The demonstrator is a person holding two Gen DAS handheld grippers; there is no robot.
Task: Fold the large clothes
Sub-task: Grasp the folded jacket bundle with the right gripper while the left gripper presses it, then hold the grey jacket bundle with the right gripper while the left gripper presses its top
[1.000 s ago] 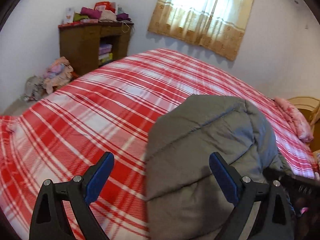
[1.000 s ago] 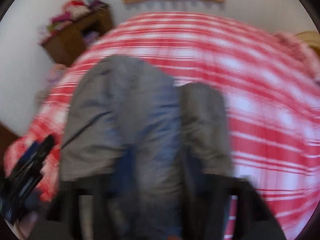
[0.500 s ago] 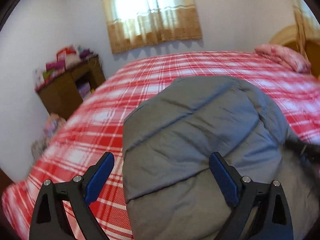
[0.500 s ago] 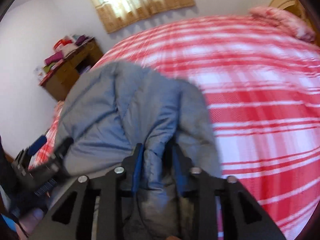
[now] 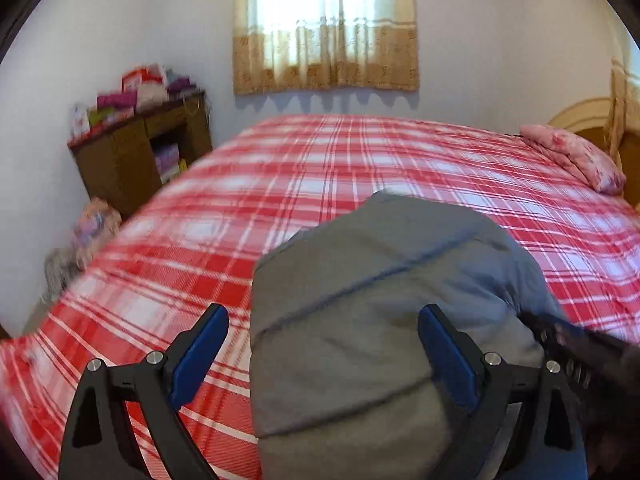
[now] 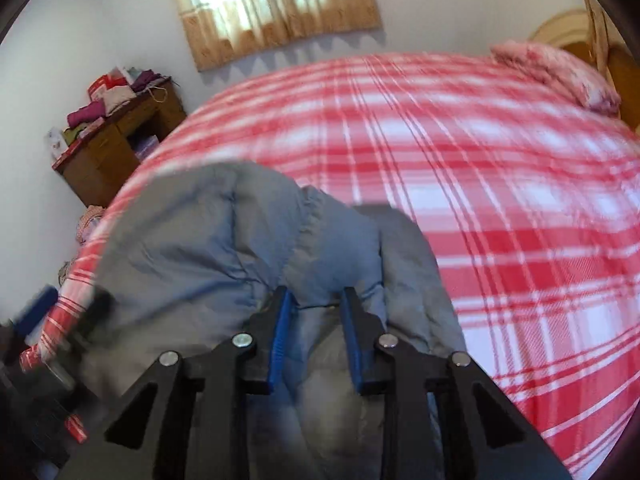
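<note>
The grey padded jacket lies bunched in the lower middle of both views on the red checked bed. A thick ridge of it sits between the jaws of my right claw, which are closing. If they catch only the slippery outer layer, I think the bulk will slide out and the fold will collapse. My left claw stands wide apart, empty, over the jacket's left edge.

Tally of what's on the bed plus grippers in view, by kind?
Grey padded jacket: 1
Pink pillow: 1
Grippers: 2, the left gripper open over the jacket, the right gripper with jaws closing on a jacket fold
Total: 4, all on or over the plaid bedspread
</note>
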